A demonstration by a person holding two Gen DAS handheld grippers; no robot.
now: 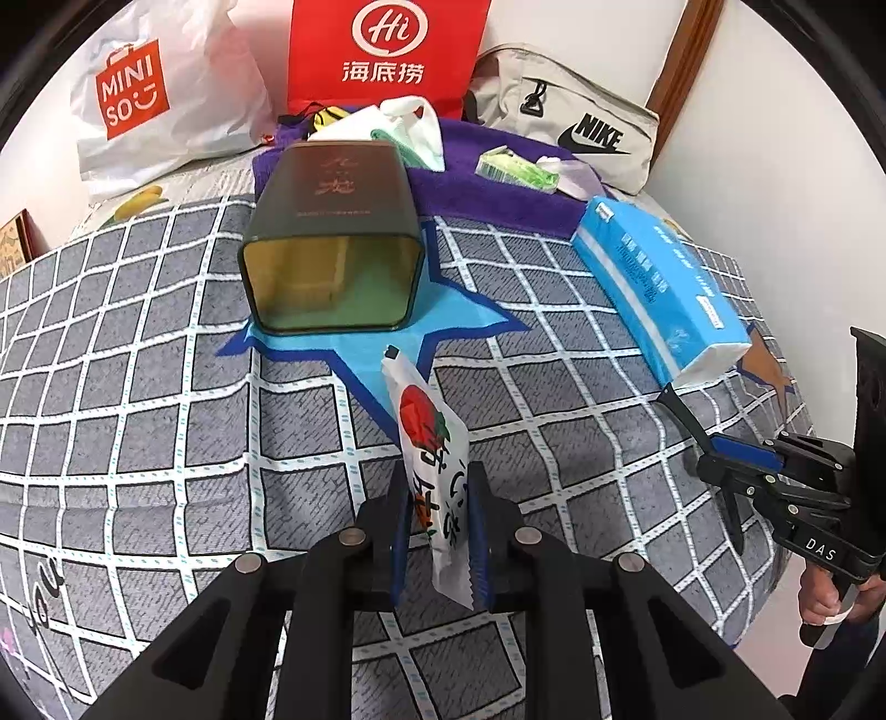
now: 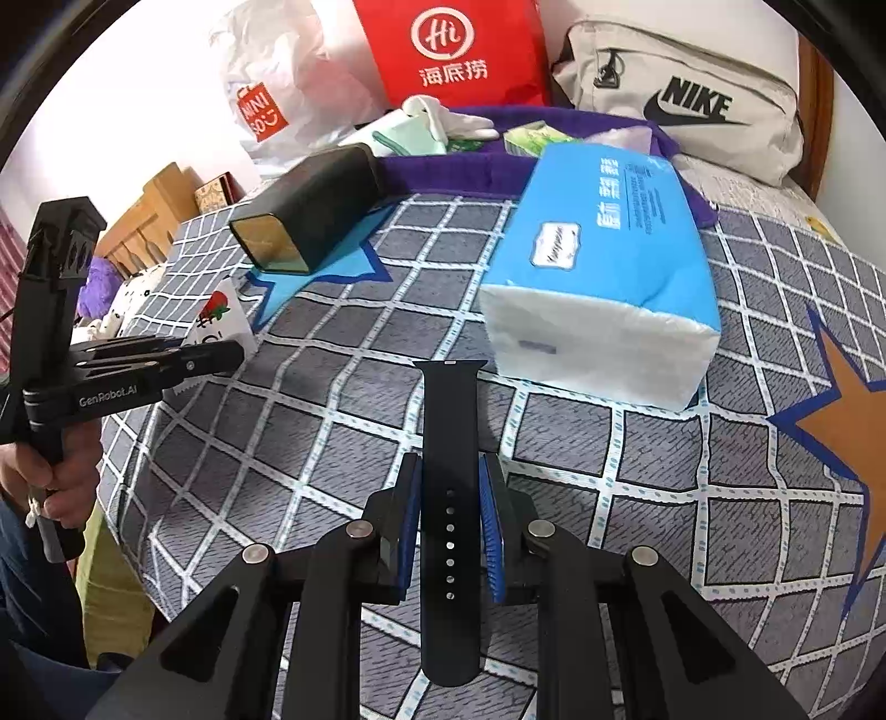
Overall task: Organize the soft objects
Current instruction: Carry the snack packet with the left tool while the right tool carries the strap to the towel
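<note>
My left gripper (image 1: 440, 487) is shut on a white sachet with a strawberry print (image 1: 426, 432), held upright above the checked bedspread. Ahead of it a dark tin (image 1: 332, 238) lies on its side, its open mouth facing me. My right gripper (image 2: 449, 476) is shut on a black watch strap (image 2: 449, 443), which sticks out forward past the fingertips. In front of the strap lies a blue tissue pack (image 2: 603, 266). The right wrist view shows the left gripper (image 2: 221, 354) and its sachet (image 2: 221, 315) at the left; the left wrist view shows the right gripper (image 1: 686, 410) at the right.
A purple towel (image 1: 498, 194) at the back carries a white plastic bag (image 1: 398, 127) and a green packet (image 1: 515, 169). Behind stand a white Miniso bag (image 1: 149, 105), a red paper bag (image 1: 387, 50) and a grey Nike bag (image 1: 576, 122). The bed's edge falls off at left (image 2: 127, 471).
</note>
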